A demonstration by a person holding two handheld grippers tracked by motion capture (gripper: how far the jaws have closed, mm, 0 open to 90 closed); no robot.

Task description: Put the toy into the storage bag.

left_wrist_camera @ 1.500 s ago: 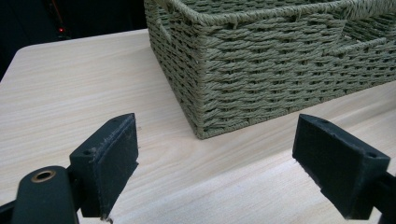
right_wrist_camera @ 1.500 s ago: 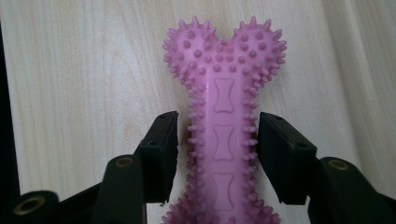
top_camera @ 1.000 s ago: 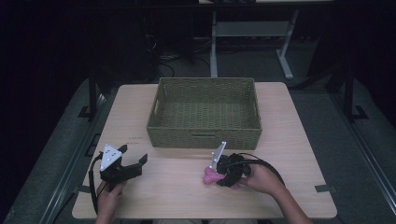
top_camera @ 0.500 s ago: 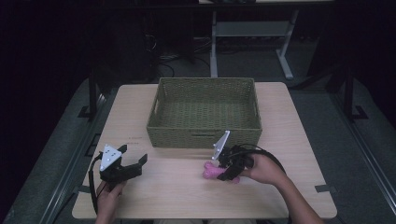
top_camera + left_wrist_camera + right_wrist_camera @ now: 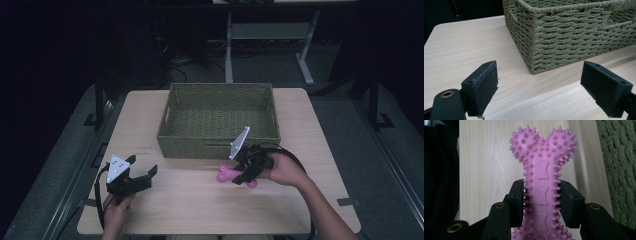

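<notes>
Along the near half of the table [image 5: 200,210], bare wood runs from the front wall of the green woven basket [image 5: 220,145] at twelve o'clock down to the near edge at six o'clock, leaving open room between the two hands. At about four o'clock from the basket's near wall, the right gripper [image 5: 245,176] has its jaws clamped on the shaft of a pink rubber bone [image 5: 541,177] covered in small spikes and stamped with little bone shapes, whose knobbed end juts past the jaws toward nine o'clock in the high view. Off at eight o'clock, the left gripper [image 5: 142,176] rests with its jaws wide and nothing between them, well apart from the bone.
</notes>
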